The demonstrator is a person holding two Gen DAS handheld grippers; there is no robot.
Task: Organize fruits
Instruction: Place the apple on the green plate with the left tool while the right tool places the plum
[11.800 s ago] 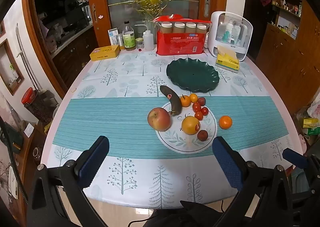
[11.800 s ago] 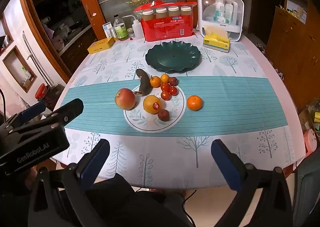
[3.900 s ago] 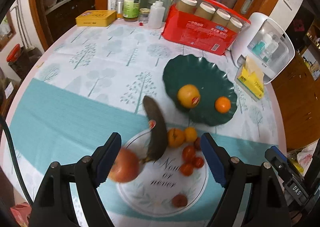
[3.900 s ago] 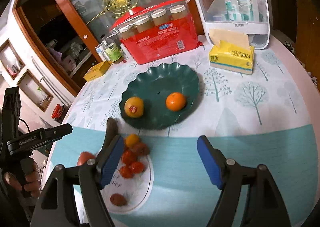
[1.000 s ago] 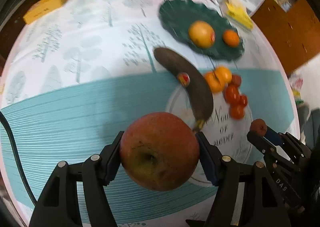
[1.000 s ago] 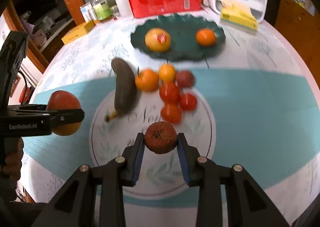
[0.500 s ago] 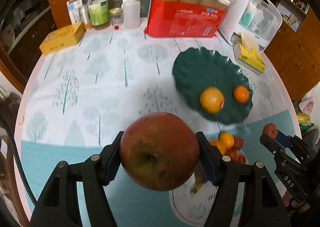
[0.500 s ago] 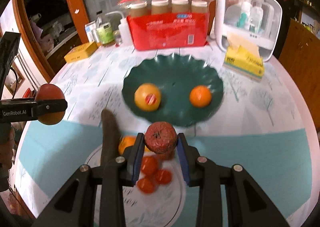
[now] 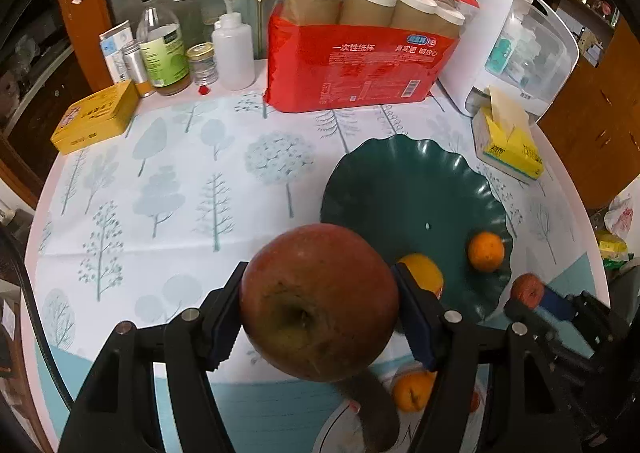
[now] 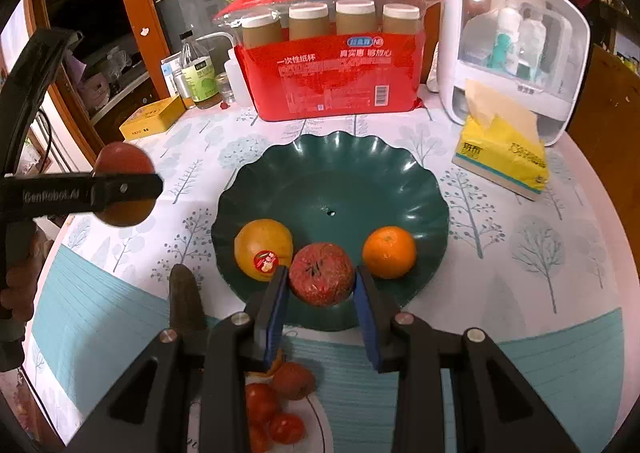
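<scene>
My left gripper [image 9: 320, 309] is shut on a big red apple [image 9: 318, 305], held above the table just left of the dark green scalloped plate [image 9: 404, 189]. My right gripper [image 10: 321, 281] is shut on a small wrinkled dark red fruit [image 10: 321, 278] over the near rim of the green plate [image 10: 332, 181]. On that plate lie a yellow-orange fruit with a sticker [image 10: 262, 243] and a mandarin [image 10: 389, 251]. The left gripper with the apple [image 10: 124, 183] shows at the left of the right wrist view. The right gripper's fruit [image 9: 527, 290] shows in the left wrist view.
A white patterned plate [image 10: 320, 421] near me holds small red tomatoes [image 10: 262, 401], a reddish fruit [image 10: 294, 379] and a dark banana [image 10: 184, 301]. At the back stand a red pack of paper cups [image 10: 336, 73], bottles [image 10: 198, 73], a yellow tin [image 10: 154, 117], a tissue pack [image 10: 500, 149] and a white organiser [image 10: 516, 41].
Both grippers have moved forward with their fruit toward the green plate. The right gripper's red fruit now hangs over the plate's near rim; the apple is closer to the plate's left side.
</scene>
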